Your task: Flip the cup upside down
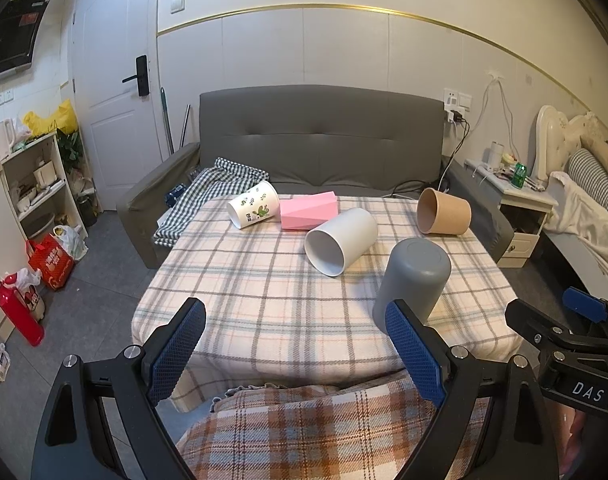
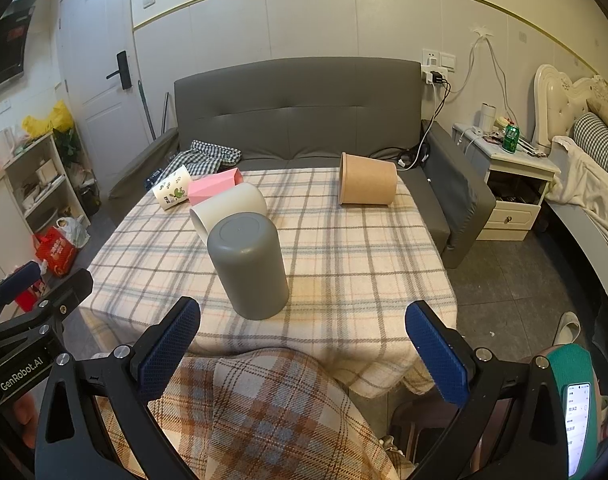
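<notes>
A grey cup (image 1: 414, 280) stands upside down, base up, near the front of the plaid-covered table (image 1: 263, 300); it also shows in the right wrist view (image 2: 247, 266). A white cup (image 1: 340, 240) (image 2: 227, 208), a leaf-print cup (image 1: 253, 205) (image 2: 172, 187), a pink faceted cup (image 1: 308, 211) (image 2: 213, 187) and a brown paper cup (image 1: 443, 211) (image 2: 368, 185) lie on their sides. My left gripper (image 1: 295, 344) is open and empty at the table's front edge, left of the grey cup. My right gripper (image 2: 304, 344) is open and empty, just in front of the grey cup.
A grey sofa (image 1: 320, 140) with a checked cloth (image 1: 207, 188) stands behind the table. A bedside cabinet (image 2: 516, 184) and a bed are at the right, shelves (image 1: 35, 184) and bags at the left. A plaid blanket (image 2: 263, 412) lies below the grippers.
</notes>
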A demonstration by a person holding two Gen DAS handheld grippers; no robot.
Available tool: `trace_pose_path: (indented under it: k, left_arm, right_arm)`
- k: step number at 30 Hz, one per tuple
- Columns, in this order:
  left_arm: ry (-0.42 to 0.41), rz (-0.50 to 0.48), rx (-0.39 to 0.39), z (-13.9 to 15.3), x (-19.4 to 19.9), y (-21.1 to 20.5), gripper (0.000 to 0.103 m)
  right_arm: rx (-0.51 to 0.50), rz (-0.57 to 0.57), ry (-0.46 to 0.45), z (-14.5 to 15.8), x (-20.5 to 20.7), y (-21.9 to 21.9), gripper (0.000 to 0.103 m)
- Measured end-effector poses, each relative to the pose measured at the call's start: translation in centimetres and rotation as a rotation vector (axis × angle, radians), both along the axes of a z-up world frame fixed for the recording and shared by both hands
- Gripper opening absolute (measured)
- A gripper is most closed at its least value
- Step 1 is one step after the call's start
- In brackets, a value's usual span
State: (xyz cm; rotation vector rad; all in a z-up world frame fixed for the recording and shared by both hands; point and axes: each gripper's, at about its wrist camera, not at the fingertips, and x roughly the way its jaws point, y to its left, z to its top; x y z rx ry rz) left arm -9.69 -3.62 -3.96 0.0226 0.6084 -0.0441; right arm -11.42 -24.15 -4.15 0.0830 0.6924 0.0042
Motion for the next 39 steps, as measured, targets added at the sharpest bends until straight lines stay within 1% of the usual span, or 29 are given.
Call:
trace_pose_path:
  k: [36,39]
  left_arm:
    - [0.000,0.000,0.000,0.11,0.06,-0.02,0.094]
    - [-0.010,-0.001,-0.001,0.17,-0.02,0.00,0.094]
  right_arm:
    - [0.000,0.000,0.006,-0.27,-0.11,0.03,0.103]
    - [-0.001,0.000,0.006,-0.30,-0.16,0.04,0.103]
